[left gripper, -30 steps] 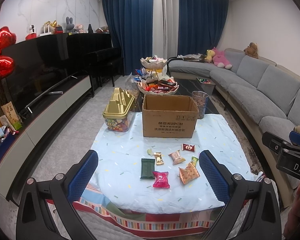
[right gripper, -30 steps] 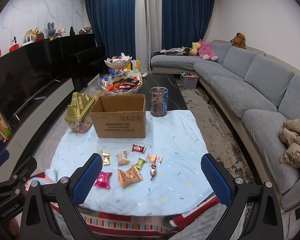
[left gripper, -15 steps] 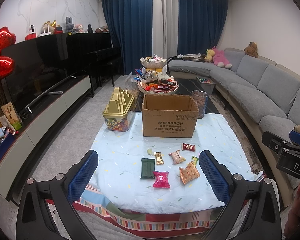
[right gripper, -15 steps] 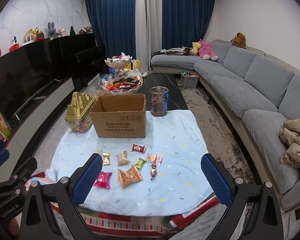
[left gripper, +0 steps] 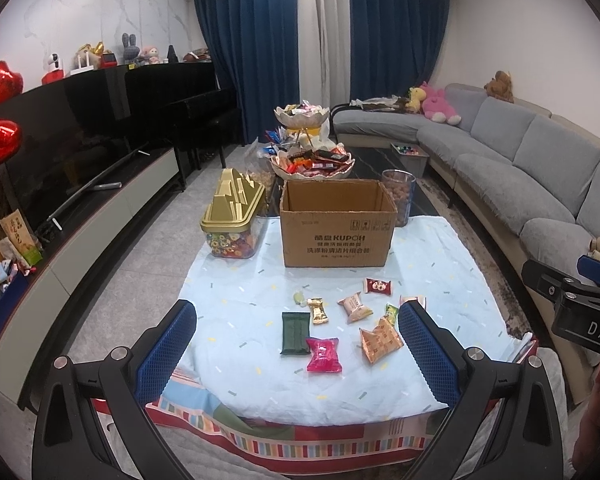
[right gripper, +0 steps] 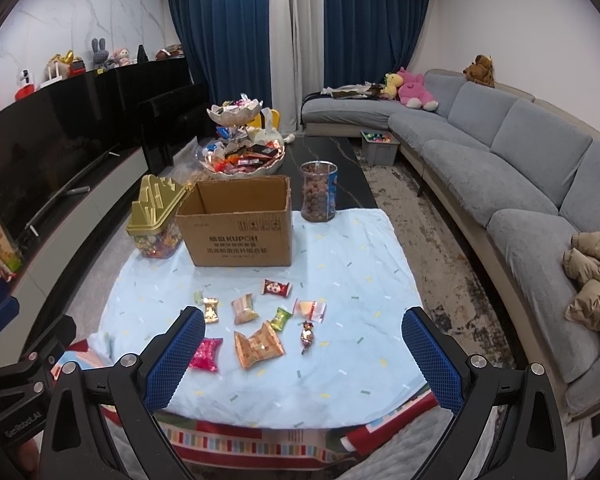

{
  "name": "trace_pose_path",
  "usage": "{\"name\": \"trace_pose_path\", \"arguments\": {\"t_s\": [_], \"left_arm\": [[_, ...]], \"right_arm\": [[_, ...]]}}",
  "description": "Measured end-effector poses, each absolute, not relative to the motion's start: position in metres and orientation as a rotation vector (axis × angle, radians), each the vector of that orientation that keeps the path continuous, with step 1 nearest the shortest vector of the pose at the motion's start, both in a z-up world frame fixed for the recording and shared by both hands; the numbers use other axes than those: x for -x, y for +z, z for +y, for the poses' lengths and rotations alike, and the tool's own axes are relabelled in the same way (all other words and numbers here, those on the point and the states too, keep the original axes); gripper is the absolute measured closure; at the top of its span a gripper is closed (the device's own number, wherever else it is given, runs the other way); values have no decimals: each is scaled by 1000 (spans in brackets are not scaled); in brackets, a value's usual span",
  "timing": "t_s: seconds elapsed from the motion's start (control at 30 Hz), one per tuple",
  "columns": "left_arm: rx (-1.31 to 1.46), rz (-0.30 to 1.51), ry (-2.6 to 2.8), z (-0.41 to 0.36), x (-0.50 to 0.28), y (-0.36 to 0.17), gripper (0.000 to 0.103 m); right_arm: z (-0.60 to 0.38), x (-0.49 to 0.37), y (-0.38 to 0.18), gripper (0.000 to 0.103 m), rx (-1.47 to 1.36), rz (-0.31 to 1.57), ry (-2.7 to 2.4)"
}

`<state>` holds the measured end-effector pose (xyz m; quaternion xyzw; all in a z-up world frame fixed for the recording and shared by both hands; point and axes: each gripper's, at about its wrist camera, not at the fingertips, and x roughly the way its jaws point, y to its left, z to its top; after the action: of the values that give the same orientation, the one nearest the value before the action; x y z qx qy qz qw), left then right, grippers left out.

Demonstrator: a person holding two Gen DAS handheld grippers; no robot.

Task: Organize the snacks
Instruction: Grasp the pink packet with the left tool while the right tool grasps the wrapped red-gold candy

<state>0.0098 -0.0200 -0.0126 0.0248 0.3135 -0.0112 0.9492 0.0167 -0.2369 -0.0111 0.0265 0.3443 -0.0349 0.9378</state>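
Lying loose on the pale blue speckled cloth [right gripper: 364, 264] that covers the desk are ten small wrapped snacks: one dark green flat packet [left gripper: 295, 332], one pink packet [left gripper: 323, 355], one orange biscuit pouch [right gripper: 259, 345], one gold sweet [right gripper: 211, 310], and six smaller ones around them, all toward the near edge. One open brown cardboard box [right gripper: 240, 226] stands toward the far edge, one clear tub with a gold lid [right gripper: 155, 222] just beside it at the far left corner, and one clear jar of brown balls [right gripper: 319, 192] beyond the far edge. Both the left claw [left gripper: 298, 346] and right claw [right gripper: 300, 350] hover empty, fingers wide apart. A grey curved sofa [right gripper: 520, 168] runs along the right, with navy curtains [right gripper: 228, 36] behind.
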Motion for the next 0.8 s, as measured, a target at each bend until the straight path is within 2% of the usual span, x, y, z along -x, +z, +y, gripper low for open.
{"name": "trace_pose_path", "arguments": {"t_s": [0.8], "left_arm": [[-70,747,-23,-32,-76,-68,0]], "right_arm": [[-243,-73,-65,3,-16,806,-83]]}}
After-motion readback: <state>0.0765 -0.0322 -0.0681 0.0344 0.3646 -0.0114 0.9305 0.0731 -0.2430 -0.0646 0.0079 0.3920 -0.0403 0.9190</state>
